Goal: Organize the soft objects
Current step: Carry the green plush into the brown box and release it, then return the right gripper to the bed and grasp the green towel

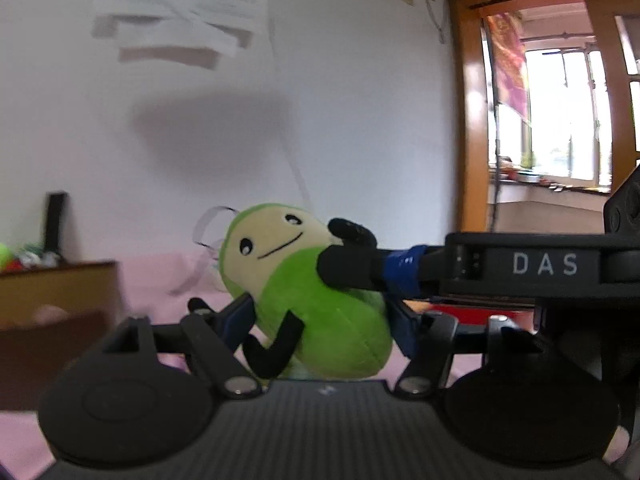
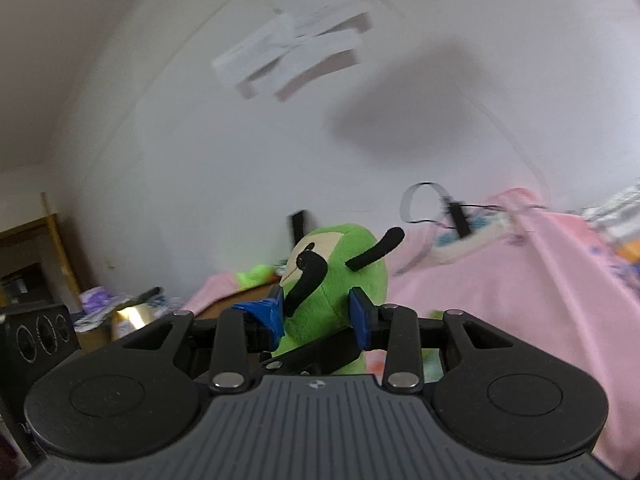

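A green plush toy [image 1: 320, 304] with a cream face and thin black limbs is held in the air above a pink bedsheet [image 2: 520, 280], clamped from both sides. It is grasped around its lower body by the left hand-held gripper [image 1: 320, 320]. It is likewise pinched by the blue-padded fingers [image 2: 362, 318] of the right hand-held gripper [image 2: 318, 316]. A white wall [image 1: 320, 80] with taped papers [image 1: 176, 20] is seen behind.
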The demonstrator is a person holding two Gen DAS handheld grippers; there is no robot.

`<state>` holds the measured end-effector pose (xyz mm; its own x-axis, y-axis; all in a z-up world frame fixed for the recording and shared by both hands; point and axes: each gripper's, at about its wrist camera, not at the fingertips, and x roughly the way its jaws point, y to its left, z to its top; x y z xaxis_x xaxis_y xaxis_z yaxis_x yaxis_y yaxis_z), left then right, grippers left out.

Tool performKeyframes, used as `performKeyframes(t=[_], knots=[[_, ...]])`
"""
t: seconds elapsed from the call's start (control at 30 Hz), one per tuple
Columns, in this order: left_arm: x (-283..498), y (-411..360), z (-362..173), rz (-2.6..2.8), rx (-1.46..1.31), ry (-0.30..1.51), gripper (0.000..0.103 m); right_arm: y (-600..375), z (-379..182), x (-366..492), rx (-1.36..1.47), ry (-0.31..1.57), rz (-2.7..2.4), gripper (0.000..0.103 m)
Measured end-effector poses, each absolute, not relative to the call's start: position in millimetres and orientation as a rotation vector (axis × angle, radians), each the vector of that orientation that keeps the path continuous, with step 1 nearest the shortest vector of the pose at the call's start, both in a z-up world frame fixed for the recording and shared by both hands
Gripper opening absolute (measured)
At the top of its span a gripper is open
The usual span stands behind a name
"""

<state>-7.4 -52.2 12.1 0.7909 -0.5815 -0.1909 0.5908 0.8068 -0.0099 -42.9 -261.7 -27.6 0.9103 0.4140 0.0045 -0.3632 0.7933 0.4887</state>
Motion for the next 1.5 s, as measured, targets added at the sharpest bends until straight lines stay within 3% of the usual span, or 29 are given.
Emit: performKeyframes(t=[0.4, 0.8, 1.13, 1.27, 1.5], knots=[[99.5, 65.6, 33.8, -0.422, 0.095, 0.229, 0.066, -141.8, 2.9, 82.0, 0.442, 0.095, 0.608, 0.019], [189.9, 96.4, -1.7, -0.299, 0.128, 0.367, 0.072, -81.5, -12.7, 148.5, 0.375, 0.201, 0.529, 0.017], [158.0, 91.4, -8.7, -0.266, 0.177, 0.318, 0.077, -81.2, -19.0, 135.3, 0.359, 0.198, 0.528, 0.019], [119.9, 83.2, -3.3, -0.24, 0.228, 0.215, 0.078, -98.2, -20.6, 122.8, 0.436, 0.189, 0.561, 0.019], [78.2, 63.1, -5.8, -0.346, 0.157, 0.213, 0.079, -132.3, -29.7, 97.4, 0.528, 0.209, 0.553, 0.019]])
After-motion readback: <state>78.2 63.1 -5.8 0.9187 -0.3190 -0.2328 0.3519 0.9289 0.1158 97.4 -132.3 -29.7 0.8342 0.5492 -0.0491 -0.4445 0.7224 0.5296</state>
